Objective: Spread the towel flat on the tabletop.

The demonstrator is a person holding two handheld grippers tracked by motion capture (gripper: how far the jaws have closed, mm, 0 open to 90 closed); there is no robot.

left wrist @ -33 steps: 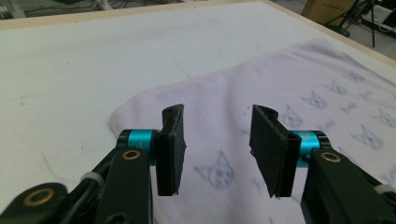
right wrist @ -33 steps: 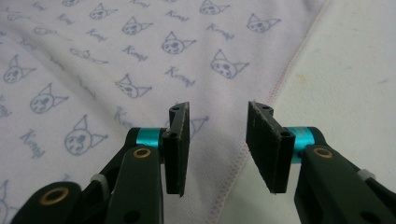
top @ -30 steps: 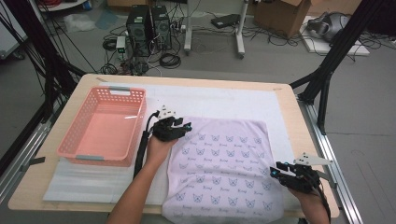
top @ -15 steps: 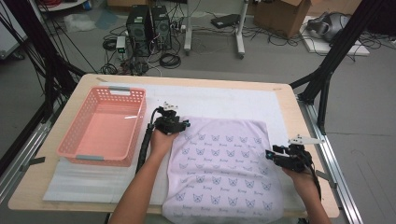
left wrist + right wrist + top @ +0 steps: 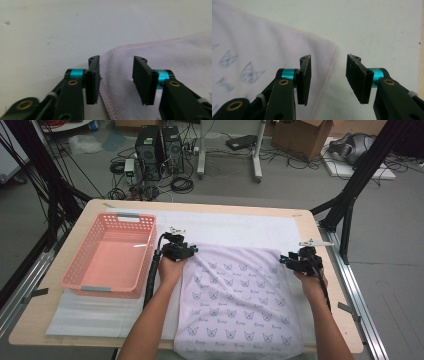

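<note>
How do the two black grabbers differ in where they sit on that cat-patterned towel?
The left gripper sits at the towel's far left corner, close beside the pink basket; the right gripper sits at the far right corner, near the table's edge. In the left gripper view a stitched hem corner lies between the jaws; in the right gripper view the corner looks flatter and smoother. Both stand open around a corner, not pinching it.

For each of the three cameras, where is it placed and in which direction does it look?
High view: above the person's side, looking forward and down on the table; both forearms, left gripper, right gripper.
Left gripper view: on that gripper, along its open jaws at a towel corner.
Right gripper view: likewise, at another corner.
All share the towel.
</note>
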